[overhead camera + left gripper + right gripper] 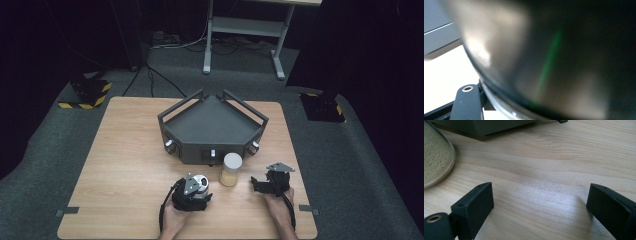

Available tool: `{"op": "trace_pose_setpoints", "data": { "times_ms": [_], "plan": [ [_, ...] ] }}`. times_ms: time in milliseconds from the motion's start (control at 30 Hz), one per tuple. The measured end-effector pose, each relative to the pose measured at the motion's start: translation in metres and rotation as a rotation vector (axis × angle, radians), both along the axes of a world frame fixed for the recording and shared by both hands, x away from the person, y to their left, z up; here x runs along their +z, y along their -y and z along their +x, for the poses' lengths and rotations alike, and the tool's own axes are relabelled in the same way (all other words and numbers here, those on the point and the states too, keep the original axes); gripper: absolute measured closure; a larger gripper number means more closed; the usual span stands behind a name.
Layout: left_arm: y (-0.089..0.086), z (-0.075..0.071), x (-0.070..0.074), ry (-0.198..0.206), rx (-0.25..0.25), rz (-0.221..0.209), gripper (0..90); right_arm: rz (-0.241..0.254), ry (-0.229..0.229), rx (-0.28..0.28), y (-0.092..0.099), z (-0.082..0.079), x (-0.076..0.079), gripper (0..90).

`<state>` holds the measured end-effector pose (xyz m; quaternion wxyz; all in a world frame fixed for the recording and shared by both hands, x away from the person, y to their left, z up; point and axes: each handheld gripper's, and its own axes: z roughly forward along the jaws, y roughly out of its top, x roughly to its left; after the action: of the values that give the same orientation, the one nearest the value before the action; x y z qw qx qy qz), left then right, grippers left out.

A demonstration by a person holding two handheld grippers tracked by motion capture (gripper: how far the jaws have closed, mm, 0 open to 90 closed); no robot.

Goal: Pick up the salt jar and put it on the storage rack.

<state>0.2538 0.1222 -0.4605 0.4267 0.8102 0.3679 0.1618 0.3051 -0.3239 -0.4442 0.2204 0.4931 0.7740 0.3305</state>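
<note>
On the wooden table the left gripper sits near the front edge, held in the person's left hand; its jaws are pinched on a small metal can, silvery on top, which stands on the table just left of the jar; in the left gripper view the can looms dark and blurred right against the camera, with a faint green streak down its side and a bright rim at the bottom, and one black jaw rises at the lower left, tight beside it; the grey three-cornered plate on that gripper tilts toward the can. The jar stands upright between the two grippers, just in front of the dark tray; it has a pale lid and is filled with a sandy, grainy stuff; apart from the can, though near it. The right gripper lies low on the table to the right of the jar, held in the right hand, pointing left toward it; its jaws are spread wide with only bare wood between them, as the right gripper view shows; there the jar curves in at the upper left edge, clear of the jaws, and the tray's base runs along the top. The tray is a dark, angular stand with raised rails and small knobs on its front faces, set at the middle of the table.
</note>
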Motion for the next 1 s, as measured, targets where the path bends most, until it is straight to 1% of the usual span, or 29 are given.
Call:
{"op": "trace_pose_setpoints", "data": {
  "times_ms": [200, 500, 1000],
  "plan": [
    [0.001, -0.0011, 0.0, 0.005, 0.002, 0.005, 29.0, 0.0, 0.0, 0.0, -0.0001, 0.0, 0.0, 6.9],
    [0.0054, -0.0044, 0.0019, 0.02, 0.011, 0.027, 29.8, 0.0, 0.0, 0.0, -0.0001, 0.0, 0.0, 6.9],
    [0.0079, -0.0065, 0.0031, 0.022, 0.008, 0.035, 30.0, 0.0, 0.0, 0.0, -0.0001, 0.0, 0.0, 6.9]
  ]
}}
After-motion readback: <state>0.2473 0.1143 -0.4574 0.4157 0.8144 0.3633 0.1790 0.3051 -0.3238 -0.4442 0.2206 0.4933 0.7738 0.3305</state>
